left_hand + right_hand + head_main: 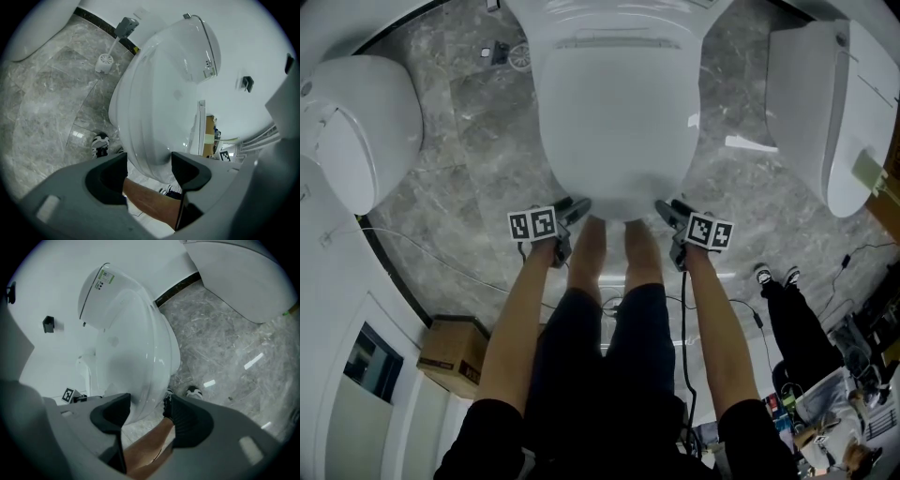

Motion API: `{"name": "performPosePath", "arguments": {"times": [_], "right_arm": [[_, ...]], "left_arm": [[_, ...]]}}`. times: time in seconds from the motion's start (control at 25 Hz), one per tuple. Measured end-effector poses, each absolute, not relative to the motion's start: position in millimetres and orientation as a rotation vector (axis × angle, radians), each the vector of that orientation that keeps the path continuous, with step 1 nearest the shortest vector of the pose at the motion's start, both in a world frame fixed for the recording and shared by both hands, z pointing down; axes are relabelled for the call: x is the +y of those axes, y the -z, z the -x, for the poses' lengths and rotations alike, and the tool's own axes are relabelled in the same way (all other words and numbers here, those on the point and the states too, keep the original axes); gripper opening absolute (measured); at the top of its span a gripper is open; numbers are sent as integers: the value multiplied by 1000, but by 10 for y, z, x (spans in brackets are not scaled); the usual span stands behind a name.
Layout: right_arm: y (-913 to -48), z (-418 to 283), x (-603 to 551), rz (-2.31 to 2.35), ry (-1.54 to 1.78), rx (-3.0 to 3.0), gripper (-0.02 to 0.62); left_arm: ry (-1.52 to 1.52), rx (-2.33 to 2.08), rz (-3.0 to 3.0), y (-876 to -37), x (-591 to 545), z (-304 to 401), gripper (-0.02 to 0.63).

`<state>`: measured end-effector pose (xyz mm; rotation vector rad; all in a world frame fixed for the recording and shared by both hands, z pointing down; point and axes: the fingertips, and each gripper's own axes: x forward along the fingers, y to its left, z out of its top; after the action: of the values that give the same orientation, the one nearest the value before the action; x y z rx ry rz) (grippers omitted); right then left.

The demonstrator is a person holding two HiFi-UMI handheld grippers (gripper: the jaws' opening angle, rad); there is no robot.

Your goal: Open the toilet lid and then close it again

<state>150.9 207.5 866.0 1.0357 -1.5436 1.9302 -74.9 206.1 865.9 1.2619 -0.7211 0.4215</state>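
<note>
Arms (517, 319) hold left gripper (577, 208) and right gripper (666, 210) at the lid's (619, 122) front rim. Each gripper's fingers (110, 176) stand apart, the rim between their tips, unclamped.

Cardboard box (453, 354), toilet brush (105, 60), marble floor (478, 178)

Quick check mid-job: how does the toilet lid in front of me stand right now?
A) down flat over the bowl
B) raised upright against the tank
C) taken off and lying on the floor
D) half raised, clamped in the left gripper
A: in the head view the toilet lid lies down over the bowl, with the left gripper and right gripper at its front edge, jaws apart.
</note>
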Motion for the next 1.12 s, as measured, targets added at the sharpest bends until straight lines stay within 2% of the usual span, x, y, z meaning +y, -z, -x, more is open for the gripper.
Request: {"name": "performPosePath", "arguments": {"times": [0.36, 0.52, 0.6, 0.64, 0.68, 1.12], "right_arm": [[-7823, -1361, 1890, -888, -1564, -1778, 255], [-7160, -1204, 1802, -774, -1379, -1942, 149], [-6826, -1153, 1758, -752, -1304, -1994, 84], [-6664, -1137, 1728, -748, -1270, -2014, 24], [-6506, -1123, 1696, -747, -1236, -2033, 3], [-4646, -551, 1559, -749, -814, -2331, 3]], "left_arm": [[-600, -733, -1461, -7985, 1975, 891, 292], [-534, -787, -1608, -7262, 1776, 926, 68], [-539, -812, -1681, -6912, 1701, 969, 42], [-563, -819, -1726, -6752, 1667, 980, 27], [-593, -821, -1778, -6593, 1632, 980, 14], [-649, -712, -2327, -4430, 1196, 716, 9]]}}
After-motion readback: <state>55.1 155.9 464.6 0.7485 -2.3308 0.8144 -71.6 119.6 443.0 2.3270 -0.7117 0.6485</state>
